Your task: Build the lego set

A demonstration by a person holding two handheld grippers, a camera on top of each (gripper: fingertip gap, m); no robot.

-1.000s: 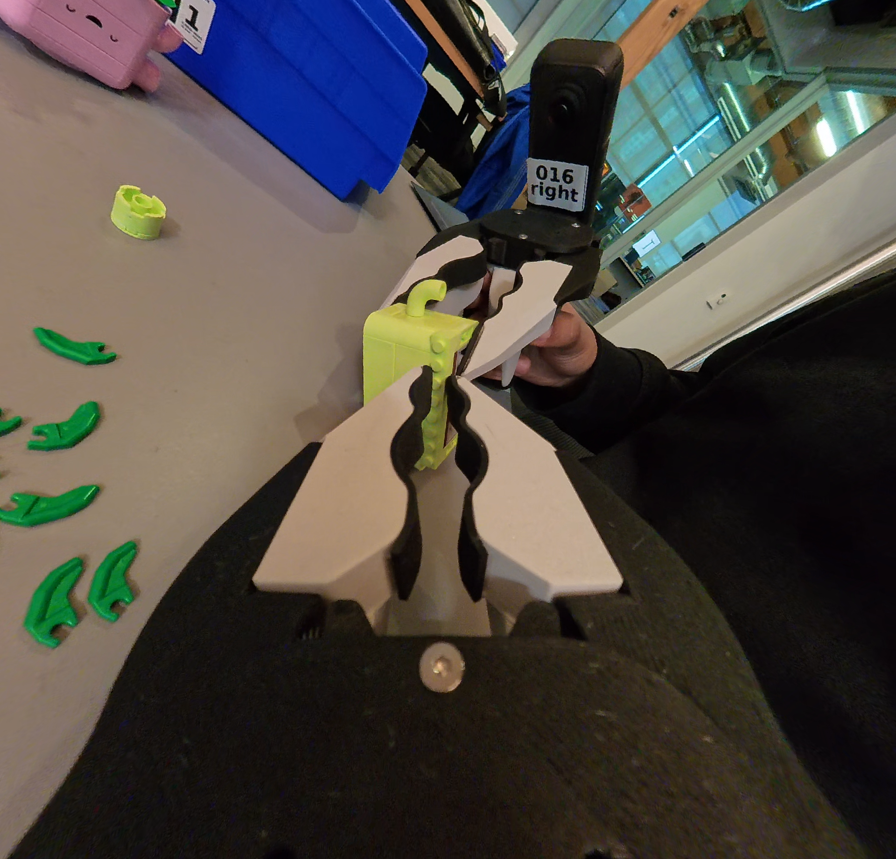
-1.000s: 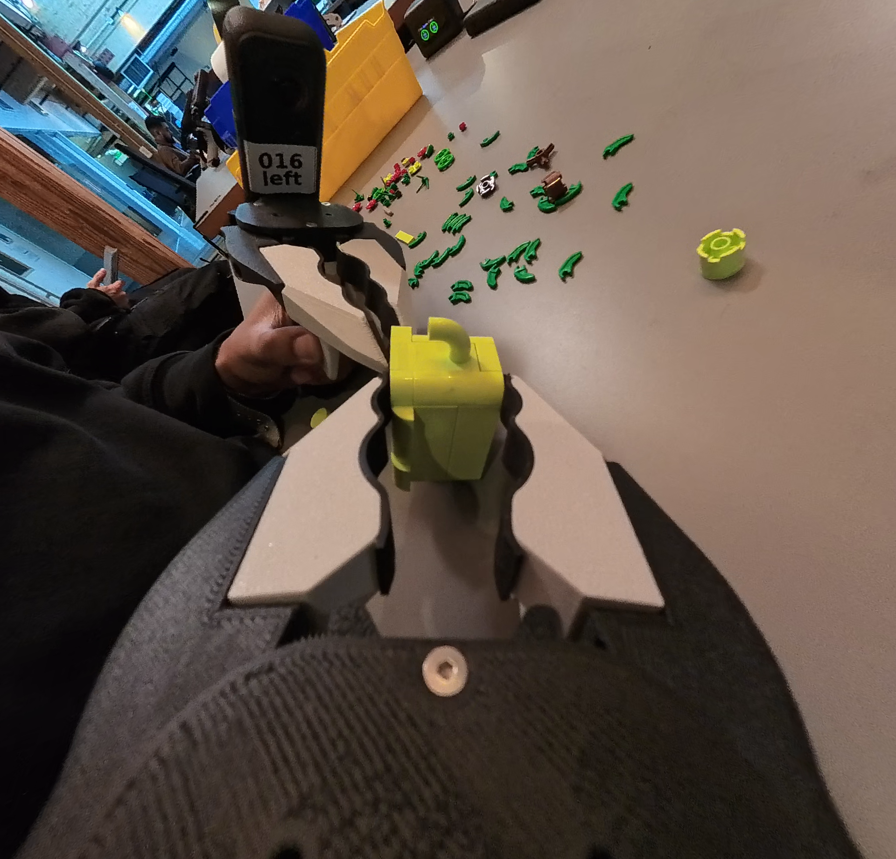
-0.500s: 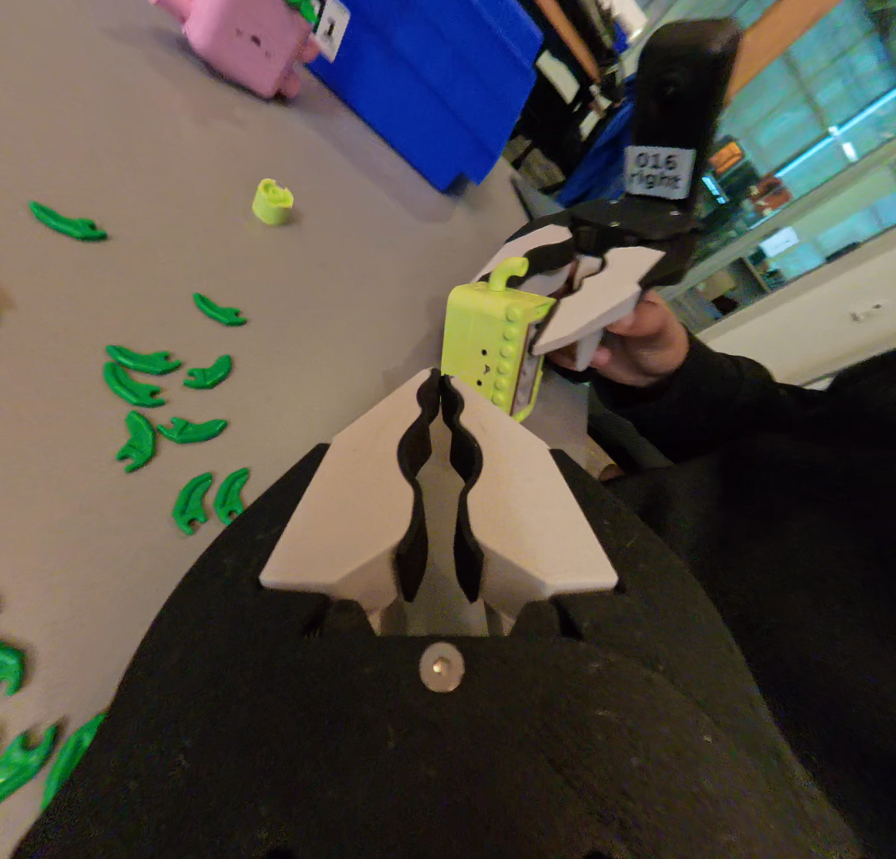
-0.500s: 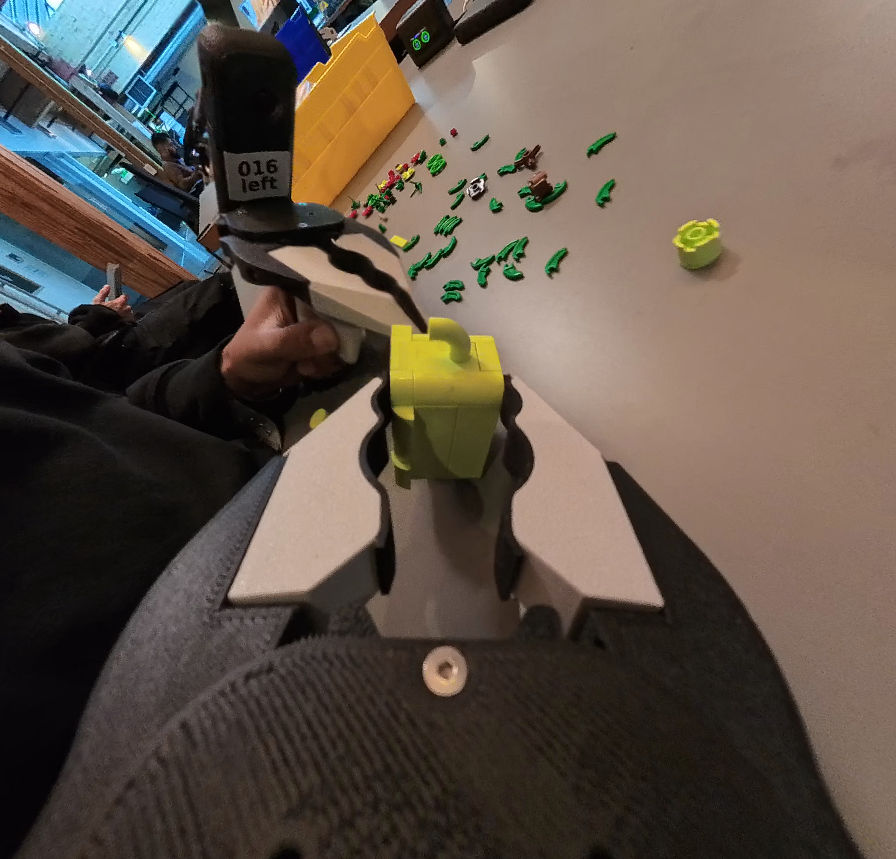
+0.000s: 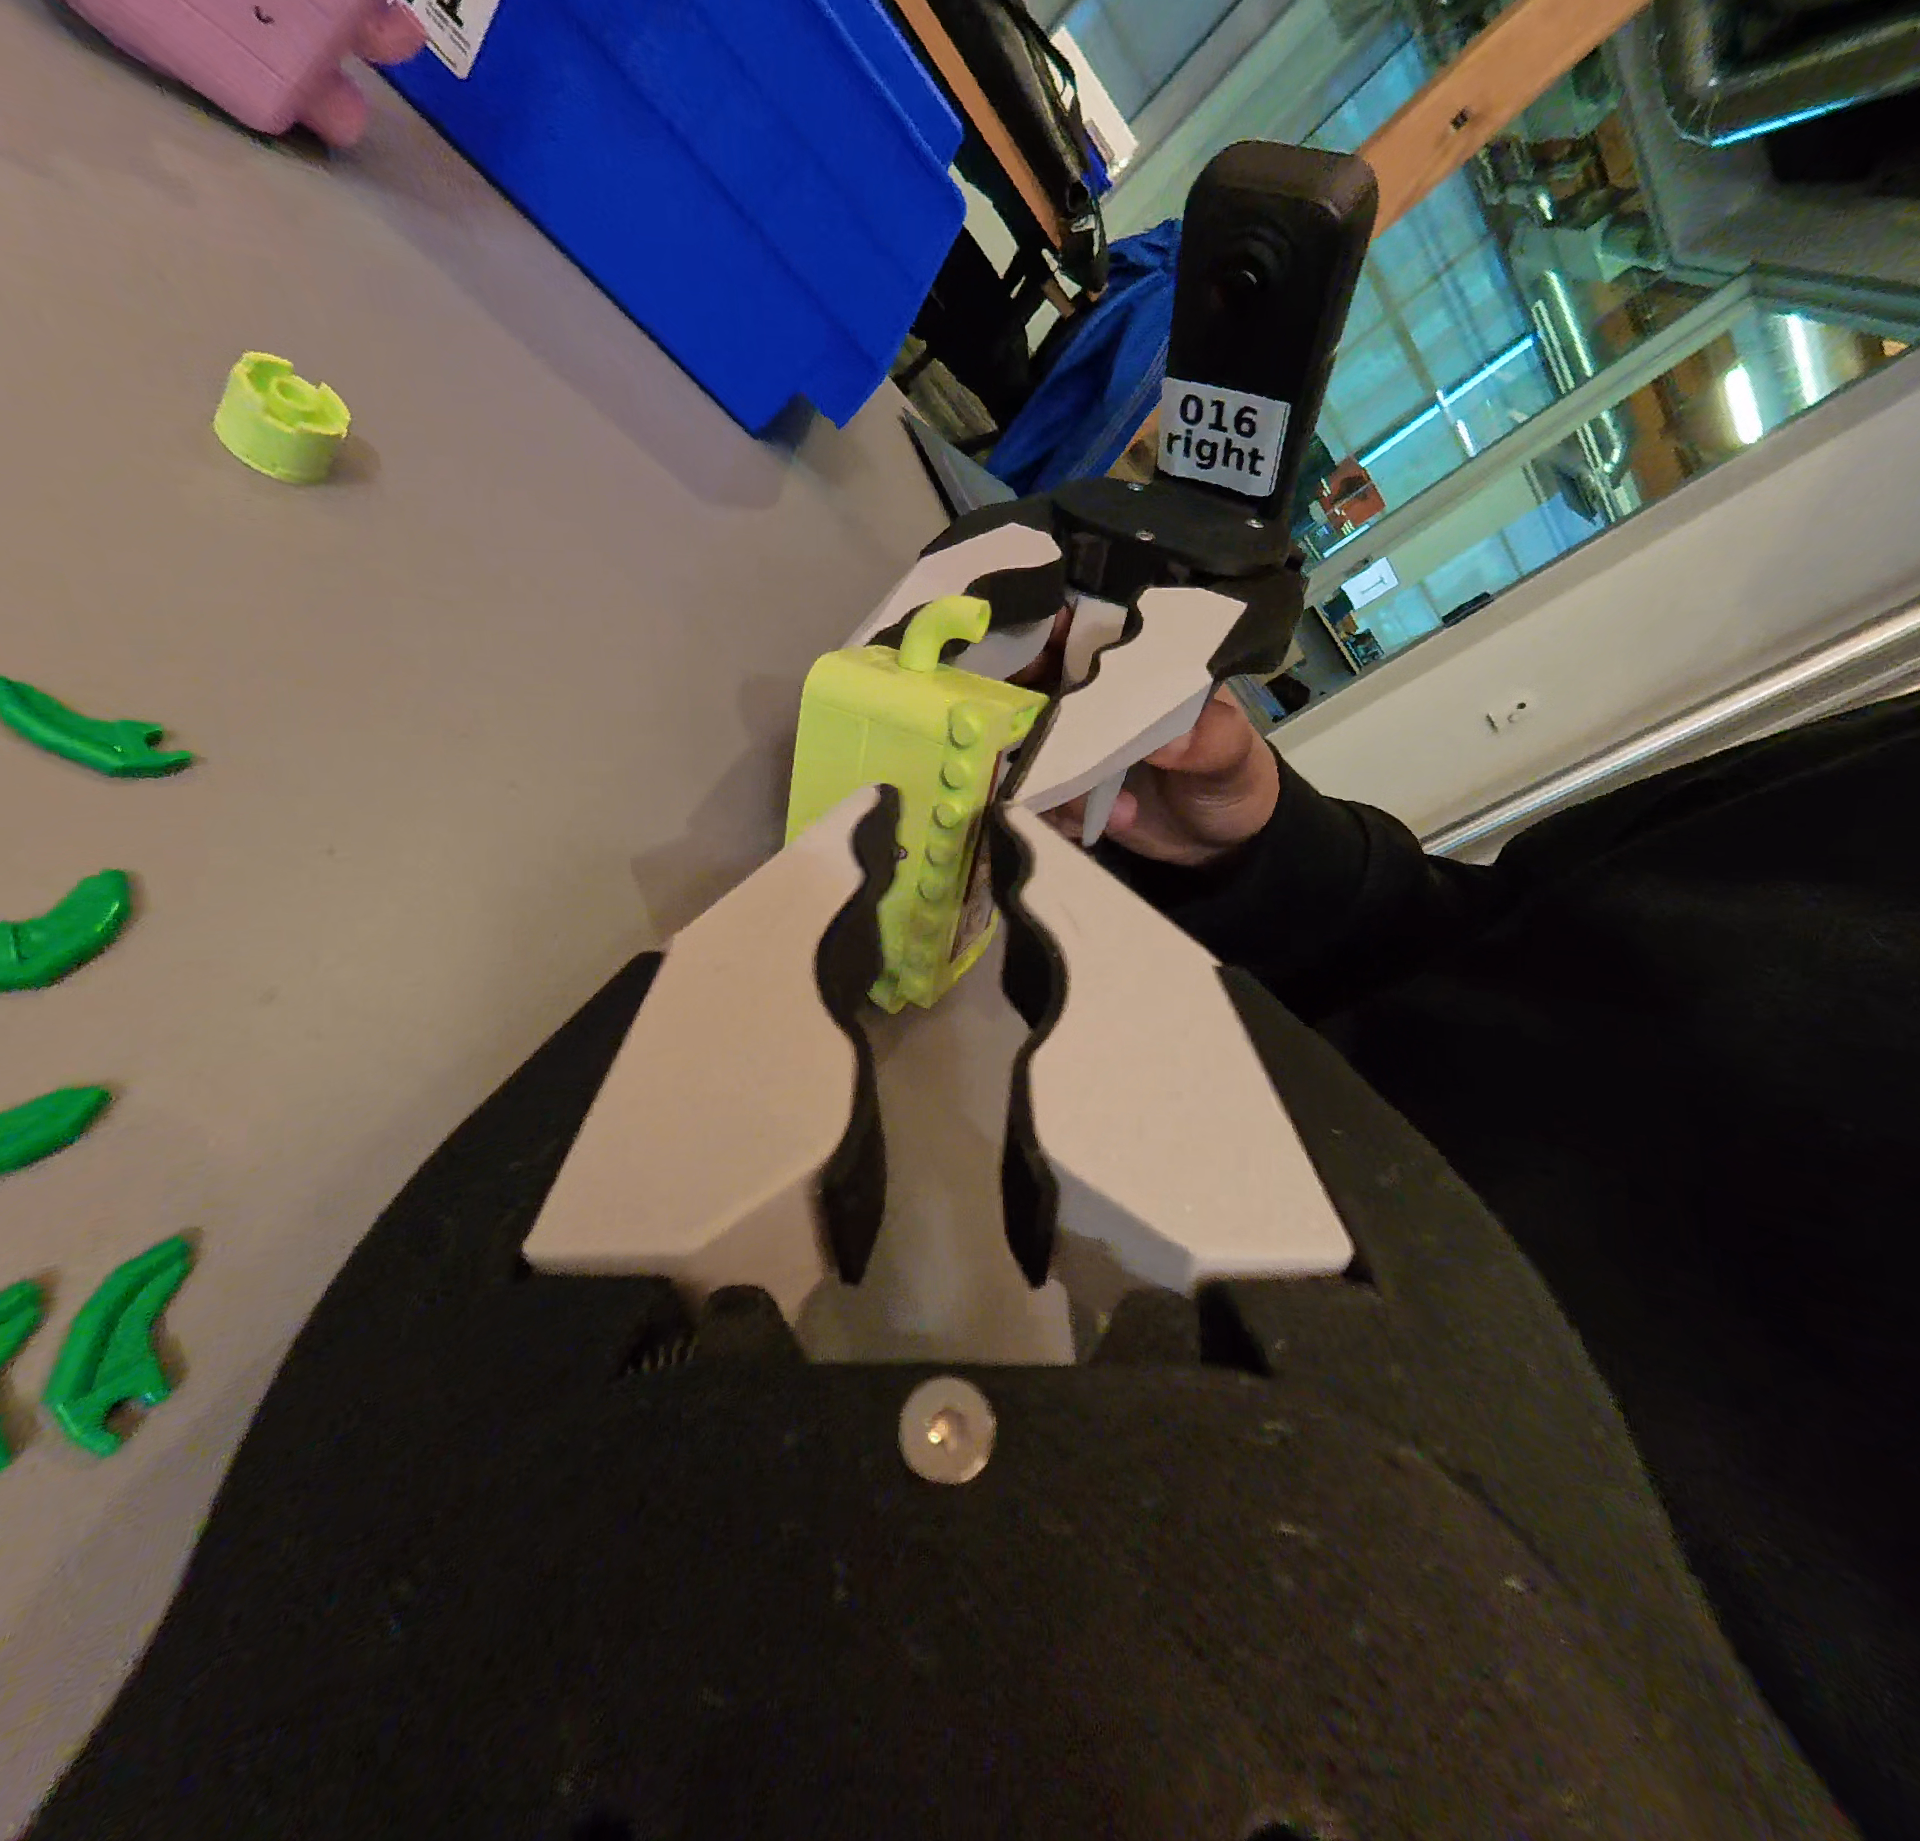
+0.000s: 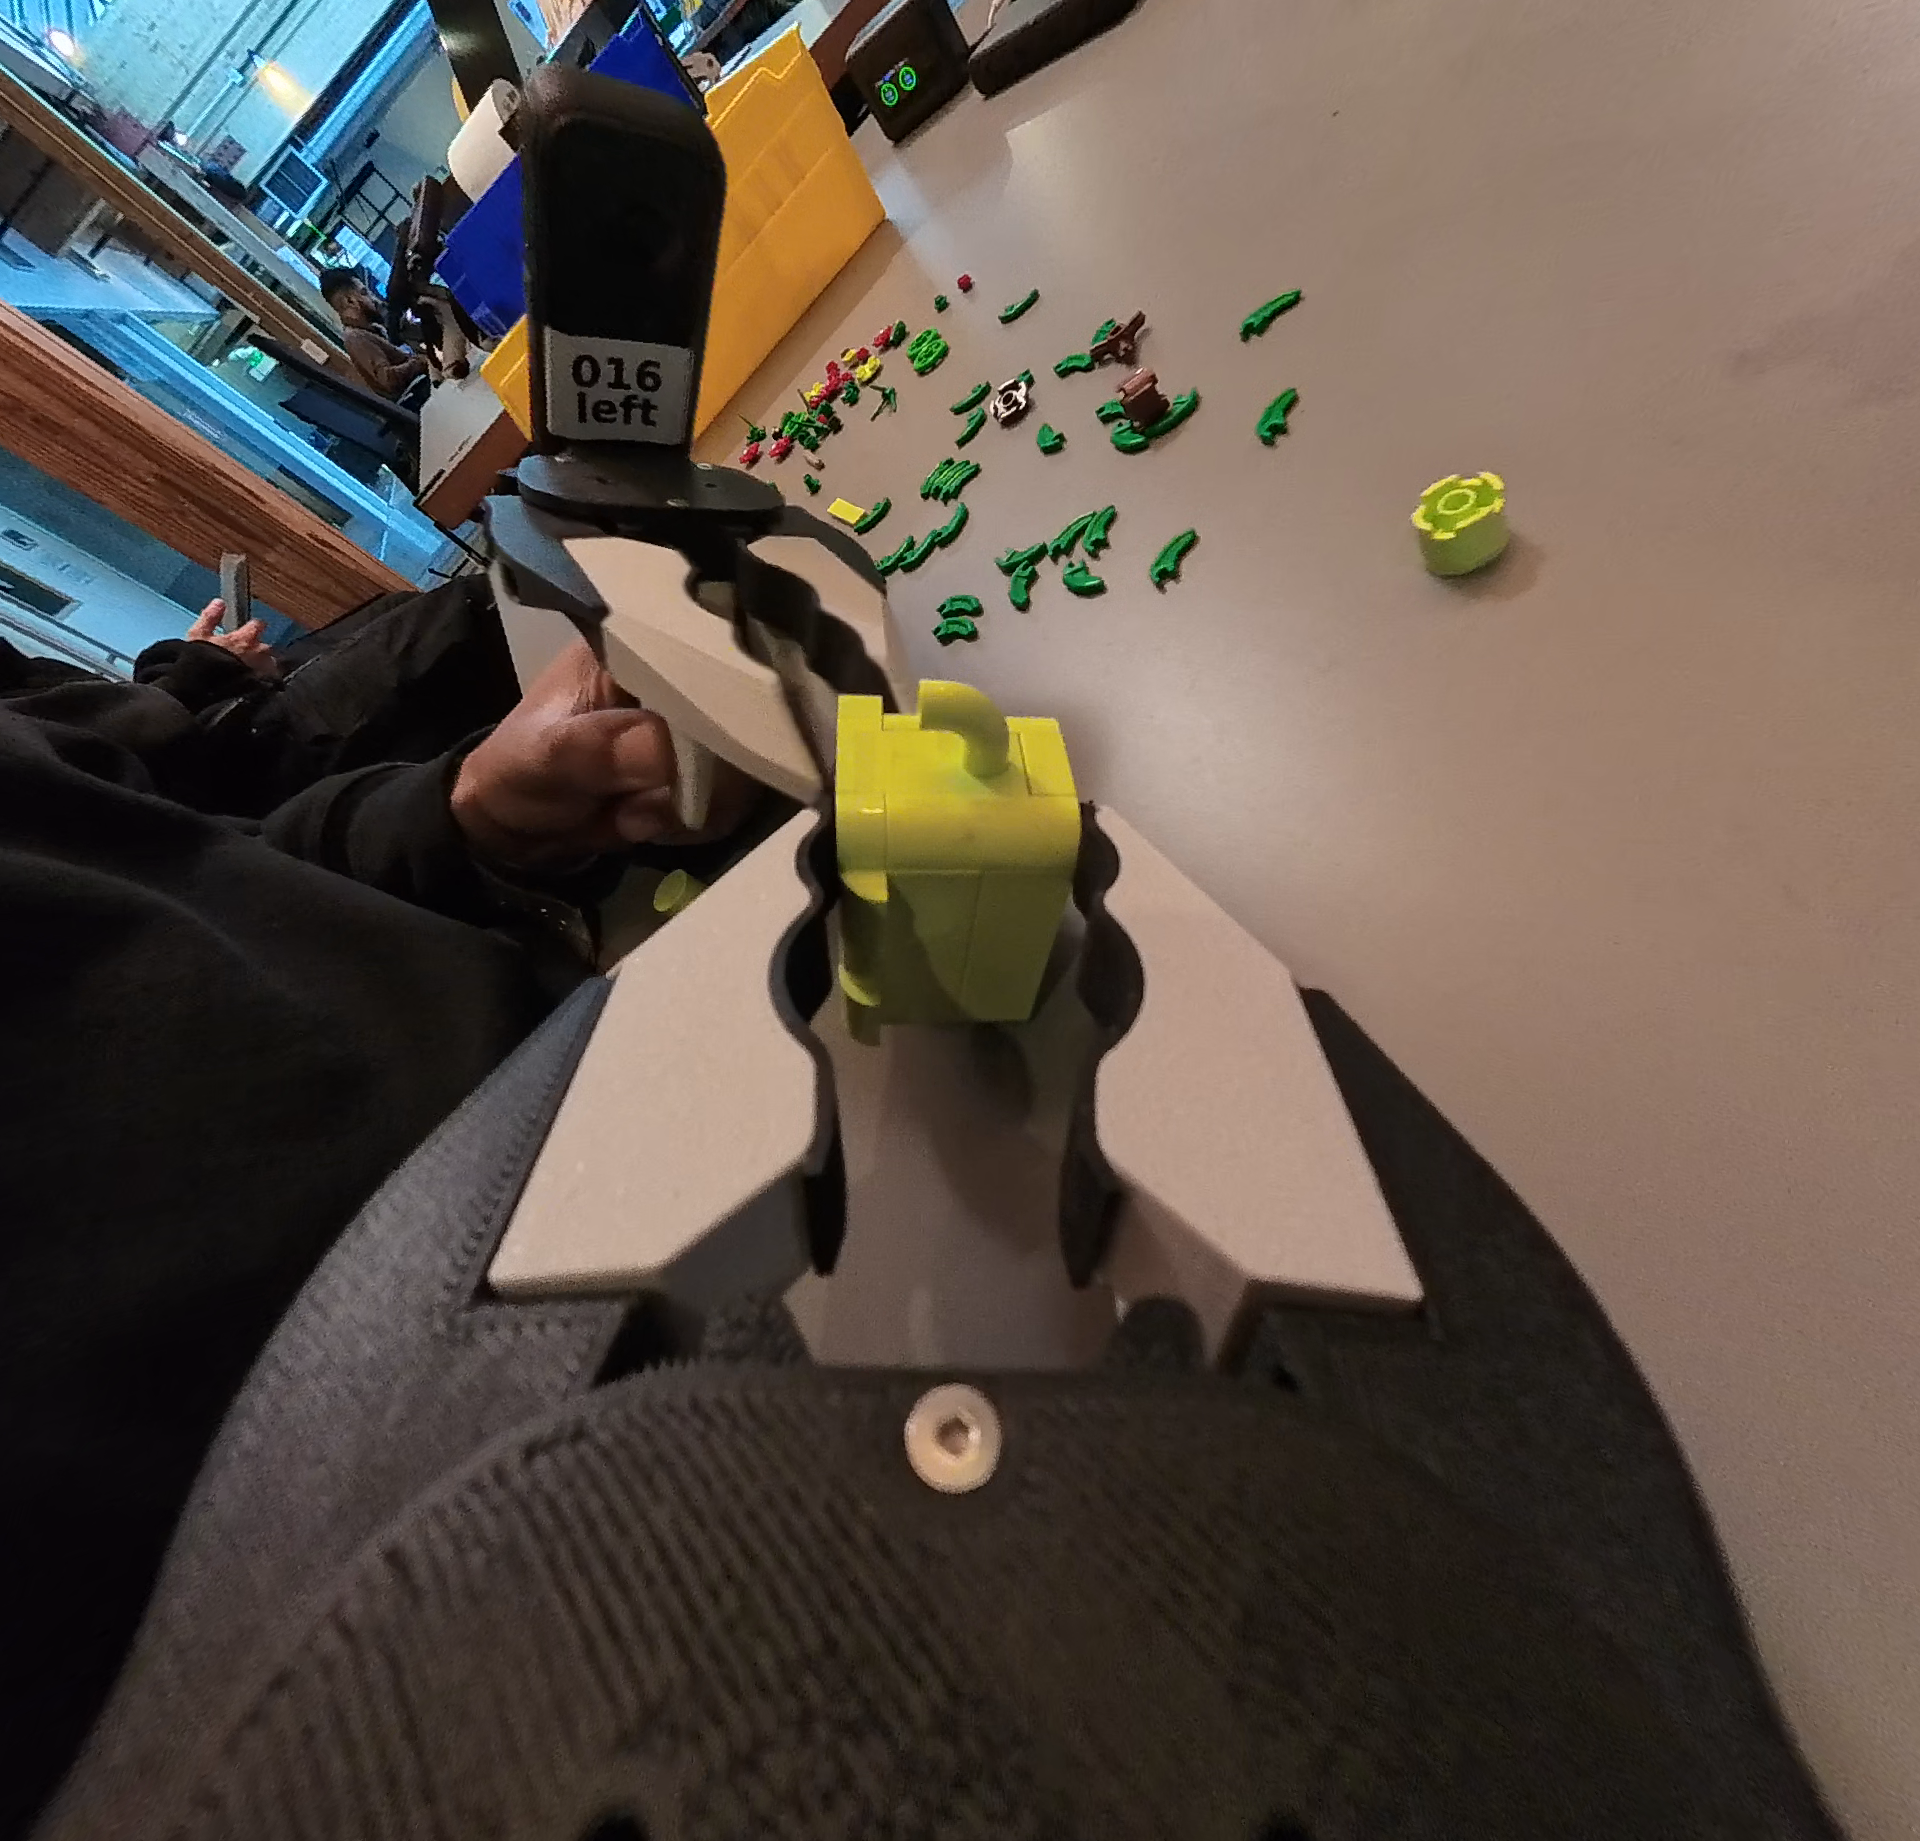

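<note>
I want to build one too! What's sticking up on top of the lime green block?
A small curved hook stands on top of the lime green block, which the right gripper clamps. The block's underside is covered by the fingers, so it cannot be seen.

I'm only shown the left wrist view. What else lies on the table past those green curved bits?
Observer: The right wrist view shows a heap of small red and yellow pieces farther along the table.
Operator: Any container besides the blue bin?
Observer: Yes, a yellow bin stands beyond that heap.
Operator: Anything there that isn't a brick or a bin?
Observer: A small black box with two green lights sits near the yellow bin.
</note>
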